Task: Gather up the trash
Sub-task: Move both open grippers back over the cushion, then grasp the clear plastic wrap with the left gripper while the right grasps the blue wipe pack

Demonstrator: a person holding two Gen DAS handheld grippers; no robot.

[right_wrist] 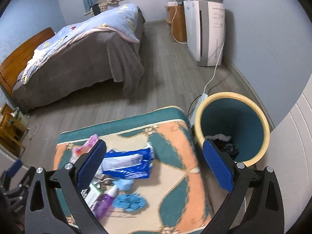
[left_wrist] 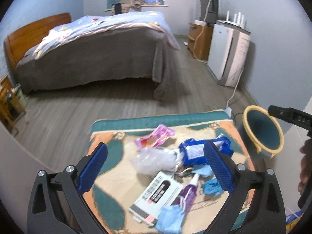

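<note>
A patterned table [left_wrist: 109,140] [right_wrist: 171,136] holds a heap of trash: a pink wrapper [left_wrist: 154,138], a clear crumpled bag [left_wrist: 154,160], a blue packet [left_wrist: 195,152] [right_wrist: 128,163], a white box [left_wrist: 156,195], a purple tube [left_wrist: 188,191] [right_wrist: 103,202] and blue crumpled tissues [left_wrist: 169,220] [right_wrist: 129,202]. A teal bin with a yellow rim [left_wrist: 263,132] [right_wrist: 232,126] stands right of the table, with dark trash inside. My left gripper [left_wrist: 156,167] is open and empty above the heap. My right gripper [right_wrist: 154,165] is open and empty above the table, near the bin.
A bed [left_wrist: 93,54] [right_wrist: 78,52] stands across the wooden floor. A white appliance [left_wrist: 230,54] [right_wrist: 206,29] and a wooden cabinet [left_wrist: 198,39] line the right wall. A white cable [right_wrist: 214,72] runs to a power strip behind the bin. A wooden chair [left_wrist: 7,105] stands at left.
</note>
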